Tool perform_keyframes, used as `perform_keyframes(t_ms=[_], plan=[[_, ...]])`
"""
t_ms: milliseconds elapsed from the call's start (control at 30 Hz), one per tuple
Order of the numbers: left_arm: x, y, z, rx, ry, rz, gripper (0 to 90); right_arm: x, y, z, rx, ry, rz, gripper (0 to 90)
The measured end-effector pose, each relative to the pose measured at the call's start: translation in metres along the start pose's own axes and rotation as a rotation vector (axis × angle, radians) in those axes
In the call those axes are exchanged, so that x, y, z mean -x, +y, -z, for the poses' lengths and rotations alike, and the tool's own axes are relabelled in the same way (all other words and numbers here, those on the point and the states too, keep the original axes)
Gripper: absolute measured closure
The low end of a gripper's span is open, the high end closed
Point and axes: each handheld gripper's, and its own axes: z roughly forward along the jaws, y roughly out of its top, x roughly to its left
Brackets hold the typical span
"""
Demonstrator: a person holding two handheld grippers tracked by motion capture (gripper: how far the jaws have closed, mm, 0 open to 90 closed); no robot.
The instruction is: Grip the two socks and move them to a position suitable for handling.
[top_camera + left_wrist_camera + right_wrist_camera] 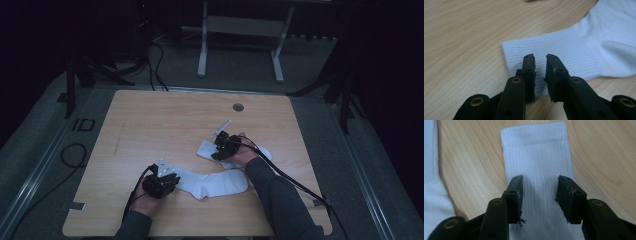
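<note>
High view: left gripper (170, 178) hovering narrowly parted, empty, over near sock's (215, 182) cuff; right gripper (218, 149) gaping wider over far sock (206, 148). Shallow bites risk slipping off fabric.

Two hand-held grippers low over the table, both with jaws parted.

In the high view the left gripper (161, 182) sits at lower centre-left of the frame, held by the left hand (146, 204) coming up from the bottom edge. The right gripper (223, 143) is near mid-frame, gripped by the right hand (245, 154), whose grey-sleeved forearm runs down to the lower right. In the left gripper view the jaws stand a narrow gap apart; in the right gripper view they stand wider.
</note>
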Motion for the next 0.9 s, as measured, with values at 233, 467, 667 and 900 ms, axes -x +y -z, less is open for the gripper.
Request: perform_keyframes(t_ms=[233, 467, 667, 900], plan=[[0.001, 0.000, 0.000, 0.004, -0.001, 0.003, 77.4, 0.005, 0.000, 0.002, -0.016, -0.013, -0.010, 80.9], [-0.001, 0.000, 0.000, 0.003, 0.002, 0.006, 77.5, 0.008, 0.001, 0.007, 0.001, -0.037, -0.021, 83.0], [0.000, 0.000, 0.000, 0.001, 0.005, 0.009, 77.3, 0.009, 0.004, 0.032, 0.059, -0.050, -0.026, 83.0], [0.000, 0.000, -0.001, 0.003, 0.008, 0.017, 76.8, 0.010, 0.003, 0.066, 0.120, -0.038, -0.049, 82.9]])
